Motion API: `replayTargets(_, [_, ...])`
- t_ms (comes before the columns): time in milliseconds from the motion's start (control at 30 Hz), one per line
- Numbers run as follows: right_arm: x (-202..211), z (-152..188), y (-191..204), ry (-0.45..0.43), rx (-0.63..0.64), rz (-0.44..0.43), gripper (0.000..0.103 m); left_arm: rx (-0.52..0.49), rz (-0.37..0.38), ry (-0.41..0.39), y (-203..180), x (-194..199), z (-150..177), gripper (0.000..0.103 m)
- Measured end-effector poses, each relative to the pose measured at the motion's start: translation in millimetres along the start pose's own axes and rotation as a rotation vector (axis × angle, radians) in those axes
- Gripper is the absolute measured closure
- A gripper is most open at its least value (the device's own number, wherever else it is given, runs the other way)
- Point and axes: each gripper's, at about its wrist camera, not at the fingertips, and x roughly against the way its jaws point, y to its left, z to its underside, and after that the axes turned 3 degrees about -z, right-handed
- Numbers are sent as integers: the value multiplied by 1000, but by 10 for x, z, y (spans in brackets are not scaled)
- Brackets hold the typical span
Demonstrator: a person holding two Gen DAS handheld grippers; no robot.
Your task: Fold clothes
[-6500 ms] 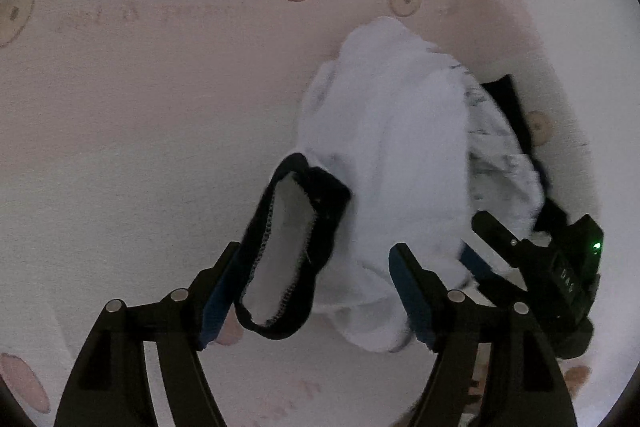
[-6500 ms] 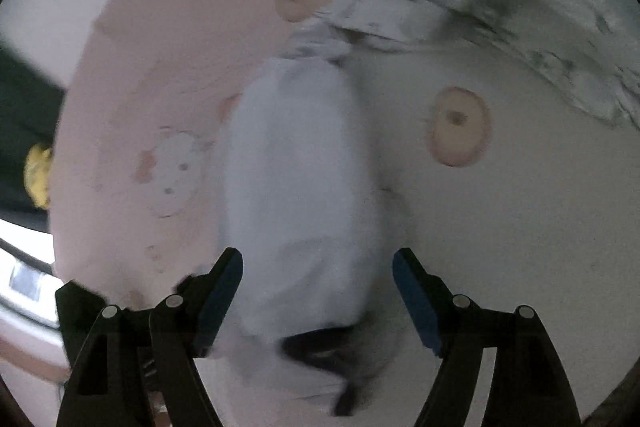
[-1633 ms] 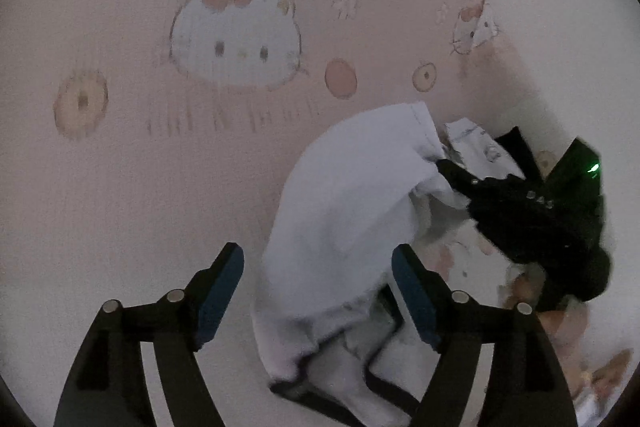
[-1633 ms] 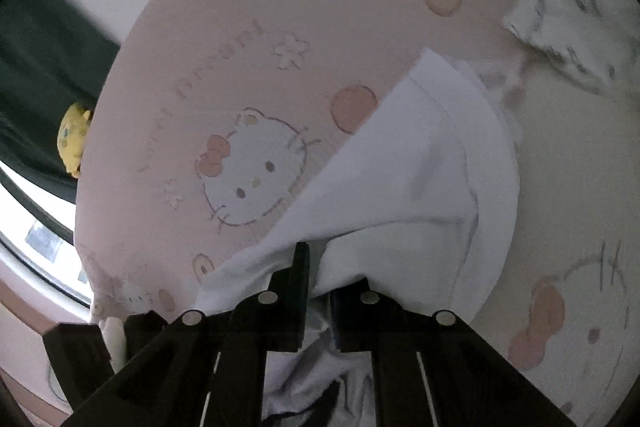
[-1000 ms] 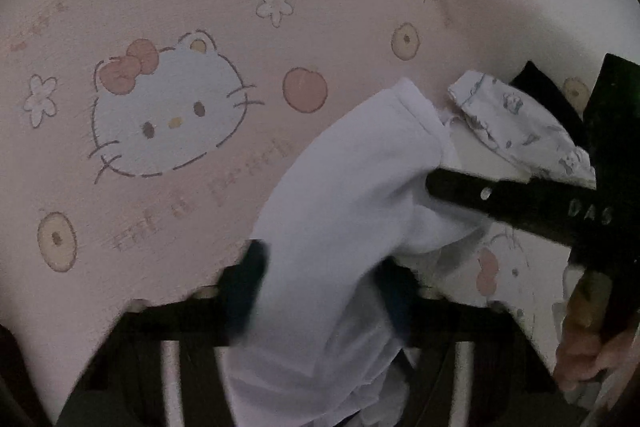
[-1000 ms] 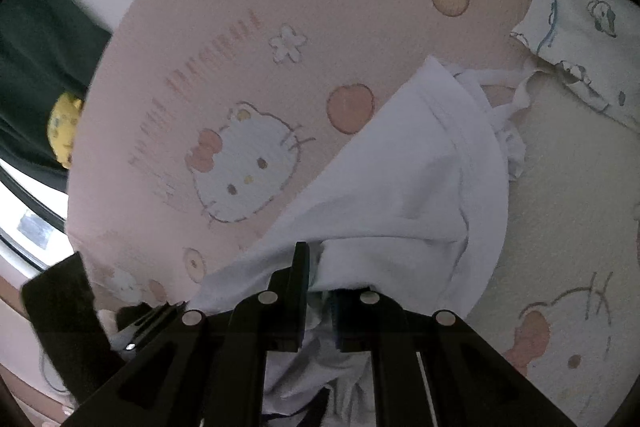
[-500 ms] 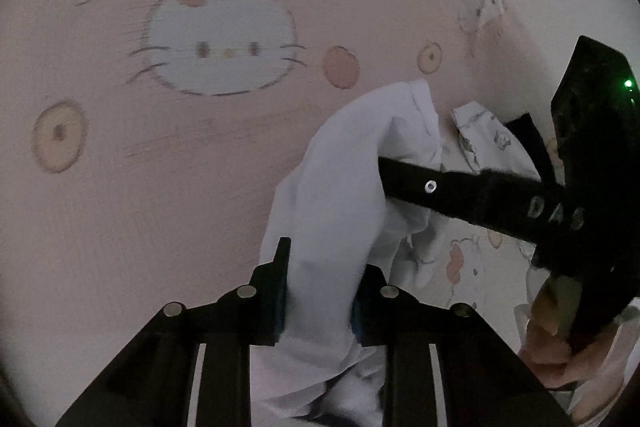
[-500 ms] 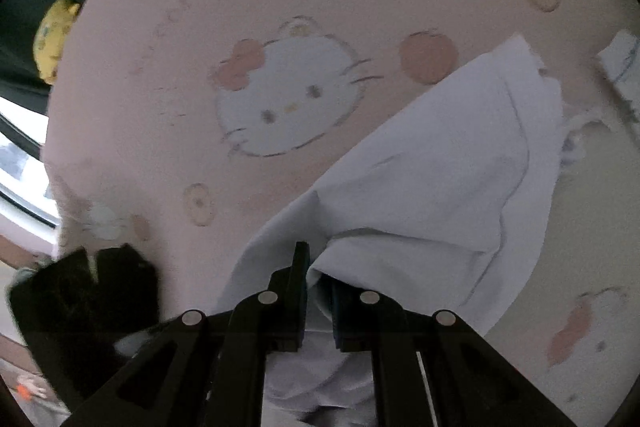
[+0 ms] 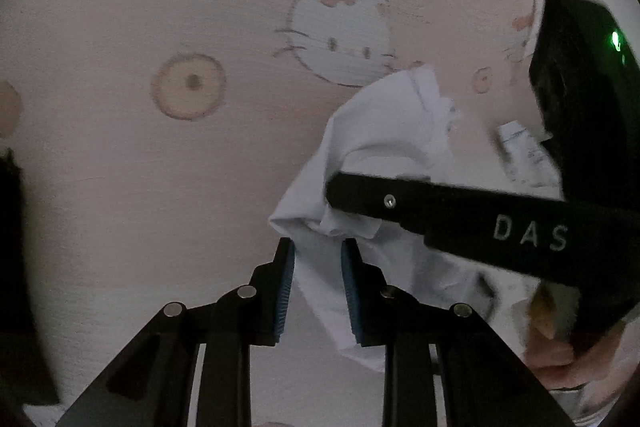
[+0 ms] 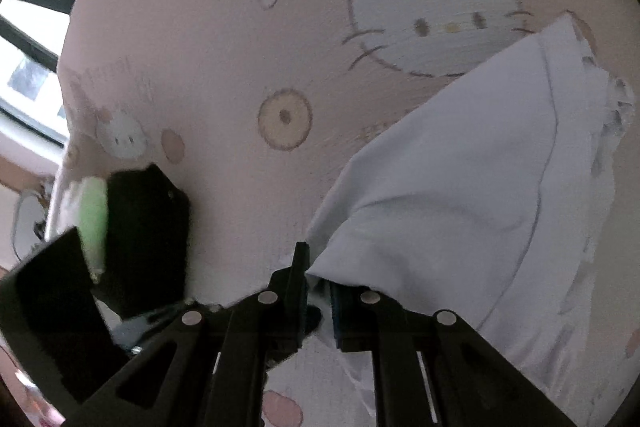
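- The left gripper [image 9: 318, 259] is clamped on a bunched edge of the white garment [image 9: 384, 131] — cloth fills the gap between its blue pads; its jaws have just been closing
- The right gripper [image 10: 318, 291] pinches another edge of the same garment [image 10: 460, 187]; its black finger crosses the left wrist view [image 9: 440, 203], held by a hand [image 9: 560, 359]
- The garment hangs from both grips, its far end trailing on the pink cartoon-cat bedsheet [image 9: 120, 167]; a patterned cloth [image 9: 524, 159] lies beyond — partly hidden
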Motion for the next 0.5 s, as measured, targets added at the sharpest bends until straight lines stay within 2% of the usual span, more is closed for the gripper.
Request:
replayTargets(33, [-45, -3, 35, 10, 25, 21, 92, -20, -45, -16, 13, 5, 19, 82])
replayTargets(67, [-69, 0, 60, 14, 48, 39, 92, -28, -57, -35, 20, 19, 33, 82])
replayTargets(133, [-14, 69, 87, -2, 99, 59, 82, -35, -70, -71, 37, 51, 58, 81])
replayTargets(200, [104, 166, 92, -43, 143, 55, 41, 15, 3, -91, 89, 110, 62, 81])
replayTargets(267, [320, 266, 75, -132, 188, 33, 26, 57, 69, -99, 115, 155, 65, 80])
replayTargets(300, [412, 329, 60, -167, 208, 7, 26, 72, 94, -99, 104, 177, 67, 79])
replayTargets(333, [505, 363, 13, -176, 212, 13, 26, 85, 111, -100, 91, 199, 69, 73])
replayTargets(367, [598, 394, -37, -182, 215, 22, 26, 94, 106, -104, 74, 225, 72, 57])
replayTargets(400, [691, 425, -86, -188, 217, 30, 26, 100, 99, -109, 48, 248, 70, 46])
replayTargets(433, [784, 457, -135, -195, 220, 39, 26, 98, 89, -118, 2, 264, 55, 28])
replayTargets(500, [894, 516, -213, -199, 218, 77, 26, 87, 73, -132, -57, 273, 49, 27])
